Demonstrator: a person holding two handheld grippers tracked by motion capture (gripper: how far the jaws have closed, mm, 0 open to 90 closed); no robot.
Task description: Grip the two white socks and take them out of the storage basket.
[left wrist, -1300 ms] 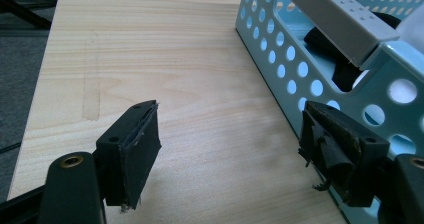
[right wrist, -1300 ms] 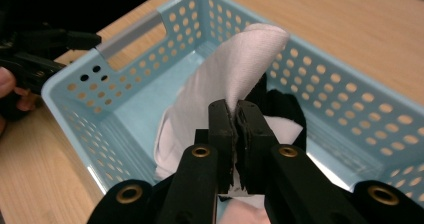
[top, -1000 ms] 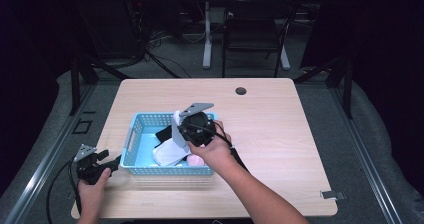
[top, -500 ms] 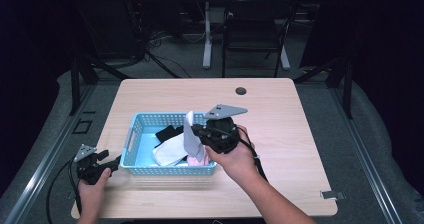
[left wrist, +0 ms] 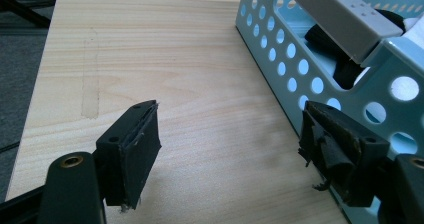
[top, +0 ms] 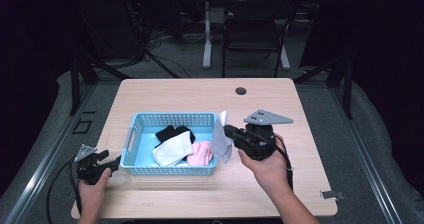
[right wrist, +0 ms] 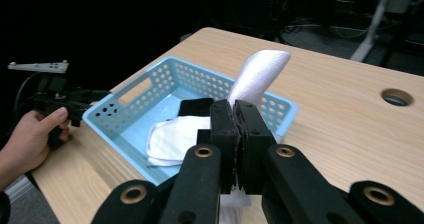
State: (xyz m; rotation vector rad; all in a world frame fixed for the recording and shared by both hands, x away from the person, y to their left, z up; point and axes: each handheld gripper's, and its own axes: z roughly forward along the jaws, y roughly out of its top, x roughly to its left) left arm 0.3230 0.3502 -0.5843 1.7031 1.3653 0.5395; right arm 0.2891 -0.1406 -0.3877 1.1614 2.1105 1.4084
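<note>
Right tool (right wrist: 239,134) clamping white sock (right wrist: 257,74), blue basket (right wrist: 120,119) behind

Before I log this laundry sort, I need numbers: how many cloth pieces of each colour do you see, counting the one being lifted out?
White: 2, one in the basket at, one white cloth clamped in the right gripper over the basket's right edge
Black: 1, in the basket
Pink: 1, in the basket
Total: 4

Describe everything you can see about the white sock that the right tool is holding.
The white sock looks like soft, finely textured knit fabric. The right tool is shut on it, with its jaws pressed together around the fabric. The sock hangs limp over the right end of the blue basket; in the right gripper view its rounded end sticks up past the jaws.
</note>
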